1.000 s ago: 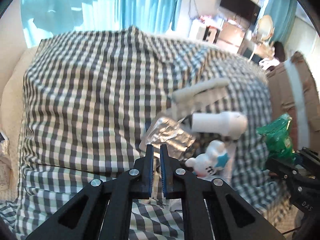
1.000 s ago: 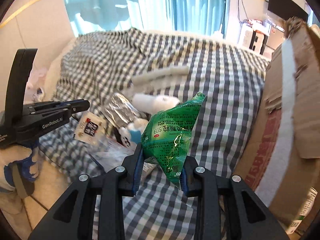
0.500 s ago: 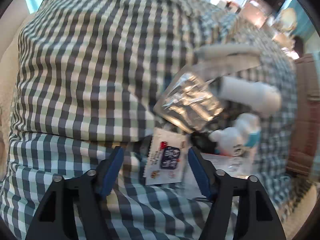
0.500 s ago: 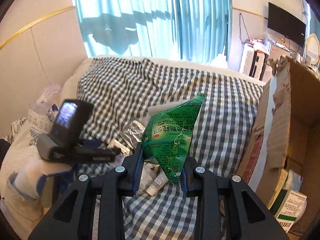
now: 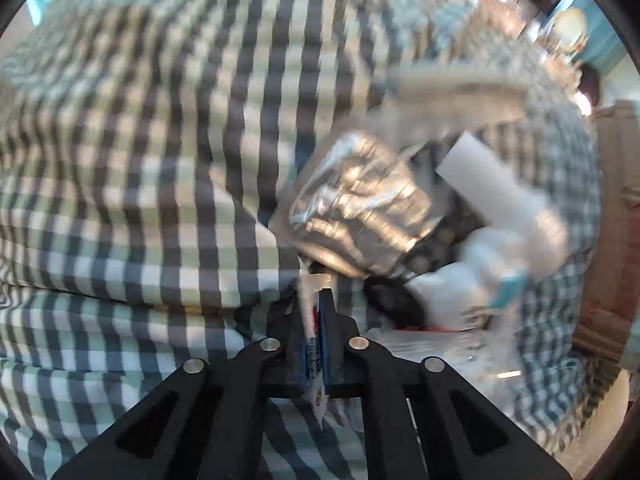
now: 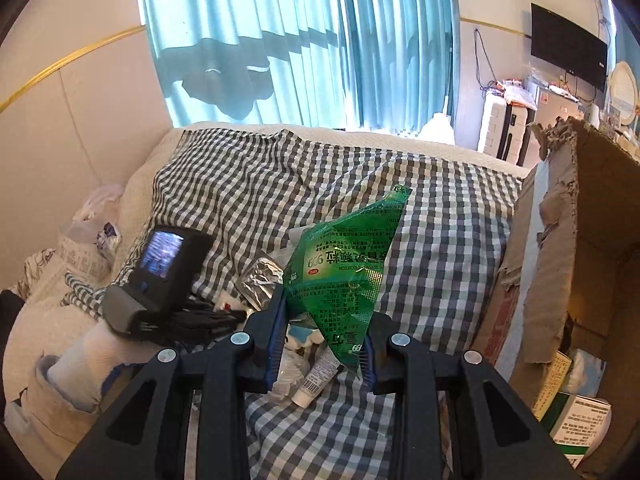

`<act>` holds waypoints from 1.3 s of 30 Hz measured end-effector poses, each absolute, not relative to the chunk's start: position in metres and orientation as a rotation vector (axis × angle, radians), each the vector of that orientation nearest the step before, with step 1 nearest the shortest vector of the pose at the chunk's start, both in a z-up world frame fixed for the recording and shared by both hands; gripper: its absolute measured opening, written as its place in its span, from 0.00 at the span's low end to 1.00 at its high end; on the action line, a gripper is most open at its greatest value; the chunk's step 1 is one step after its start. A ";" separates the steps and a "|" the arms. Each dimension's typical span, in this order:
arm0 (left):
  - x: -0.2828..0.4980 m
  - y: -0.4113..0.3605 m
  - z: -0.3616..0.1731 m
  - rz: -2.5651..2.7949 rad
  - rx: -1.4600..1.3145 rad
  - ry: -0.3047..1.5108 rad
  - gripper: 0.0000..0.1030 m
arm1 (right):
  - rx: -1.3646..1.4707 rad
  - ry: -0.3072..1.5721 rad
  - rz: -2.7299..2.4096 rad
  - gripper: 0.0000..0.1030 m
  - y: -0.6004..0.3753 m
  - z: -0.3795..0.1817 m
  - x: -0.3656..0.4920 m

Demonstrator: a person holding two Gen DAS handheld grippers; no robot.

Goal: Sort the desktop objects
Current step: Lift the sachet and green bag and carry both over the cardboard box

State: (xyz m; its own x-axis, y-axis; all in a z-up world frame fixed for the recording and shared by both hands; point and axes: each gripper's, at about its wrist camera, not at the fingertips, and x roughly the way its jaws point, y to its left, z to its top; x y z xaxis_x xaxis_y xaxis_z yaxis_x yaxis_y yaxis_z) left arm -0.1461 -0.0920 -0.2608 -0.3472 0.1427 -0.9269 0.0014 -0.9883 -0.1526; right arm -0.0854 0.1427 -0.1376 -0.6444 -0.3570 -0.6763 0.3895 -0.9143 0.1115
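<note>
While the left wrist view is smeared with blur, it shows enough: the left claw [image 5: 316,320] has just been closing, and its jaws now pinch a small white sachet [image 5: 314,344] edge-on, with one corner poking out below the pads. Just beyond it on the checked bed cover [image 5: 132,184] lies a crumpled foil packet [image 5: 360,208], with a white tube [image 5: 500,196] and a small white toy [image 5: 472,288] close by towards the right edge of the bed. The hold on the sachet looks thin, so I would guess it could slide or twist free if the hand swings fast.

From the right wrist view, the right claw [image 6: 324,344] grips a green packet [image 6: 344,276] by its lower end, raised above the bed, its top flopping towards the right. A torn cardboard box [image 6: 576,248] stands at the right edge of the bed, already holding a few cartons. A small tube [image 6: 316,380] lies on the cover right under the claw. The left claw [image 6: 216,316] sits low over the heap, held by a gloved hand [image 6: 88,356]. The packet is limp, and it seems to me it could catch on the box's ragged flap and fall outside.
</note>
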 end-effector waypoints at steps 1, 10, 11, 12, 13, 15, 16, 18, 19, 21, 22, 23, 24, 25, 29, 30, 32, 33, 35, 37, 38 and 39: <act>-0.139 -0.095 -0.247 2.540 -1.669 -0.213 0.03 | 1.018 0.061 -2.527 0.30 0.143 -0.136 -0.084; -0.085 -0.118 -0.136 2.812 -1.078 -0.331 0.03 | 0.859 0.023 -2.572 0.29 0.149 -0.111 -0.066; -0.082 -0.113 -0.128 2.839 -1.008 -0.321 0.03 | 0.816 0.023 -2.585 0.29 0.149 -0.105 -0.062; -0.074 -0.105 -0.112 2.873 -0.922 -0.307 0.03 | 0.774 0.024 -2.597 0.29 0.149 -0.099 -0.057; -0.064 -0.100 -0.095 2.902 -0.837 -0.293 0.03 | 0.734 0.019 -2.606 0.29 0.150 -0.092 -0.053; -0.051 -0.093 -0.070 2.944 -0.716 -0.266 0.03 | 0.657 0.005 -2.620 0.29 0.149 -0.079 -0.043; -0.039 -0.093 -0.057 2.989 -0.643 -0.253 0.03 | 0.619 0.005 -2.629 0.29 0.149 -0.073 -0.038; -0.025 -0.089 -0.035 3.057 -0.557 -0.187 0.03 | 0.525 0.018 -2.643 0.29 0.148 -0.058 -0.024; -0.018 -0.088 -0.028 3.084 -0.510 -0.170 0.03 | 0.483 0.023 -2.650 0.29 0.148 -0.052 -0.018; -0.008 -0.084 -0.015 3.095 -0.455 -0.133 0.03 | 0.414 0.037 -2.655 0.29 0.146 -0.039 -0.007; -0.002 -0.081 -0.009 3.108 -0.427 -0.117 0.03 | 0.395 0.045 -2.655 0.29 0.145 -0.033 -0.002; 0.002 -0.080 -0.004 3.117 -0.404 -0.103 0.03 | 0.382 0.047 -2.658 0.29 0.145 -0.028 0.002; 0.006 -0.077 0.001 3.124 -0.384 -0.086 0.03 | 0.374 0.047 -2.655 0.29 0.145 -0.024 0.005; 0.010 -0.076 0.006 3.124 -0.369 -0.077 0.03 | 0.377 0.048 -2.650 0.29 0.146 -0.021 0.008; 0.017 -0.065 0.018 3.109 -0.308 -0.043 0.03 | 0.380 0.035 -2.668 0.29 0.162 -0.019 0.017; 0.016 -0.062 0.019 3.092 -0.303 -0.046 0.03 | 0.373 0.052 -2.694 0.29 0.167 -0.020 0.020; 0.013 -0.053 0.008 3.050 -0.319 -0.084 0.03 | 0.362 0.087 -2.736 0.29 0.176 -0.021 0.026; 0.010 -0.052 0.007 3.044 -0.332 -0.099 0.03 | 0.355 0.088 -2.743 0.29 0.182 -0.021 0.030; 0.007 -0.047 0.009 3.045 -0.336 -0.100 0.03 | 0.342 0.078 -2.762 0.29 0.195 -0.018 0.036; 0.005 -0.038 0.013 3.026 -0.342 -0.111 0.03 | 0.313 0.083 -2.796 0.29 0.205 -0.012 0.041; 0.005 -0.034 0.014 3.018 -0.338 -0.112 0.03 | 0.291 0.087 -2.814 0.29 0.209 -0.010 0.045; 0.006 -0.025 0.018 3.010 -0.330 -0.094 0.03 | 0.270 0.094 -2.830 0.29 0.214 -0.006 0.048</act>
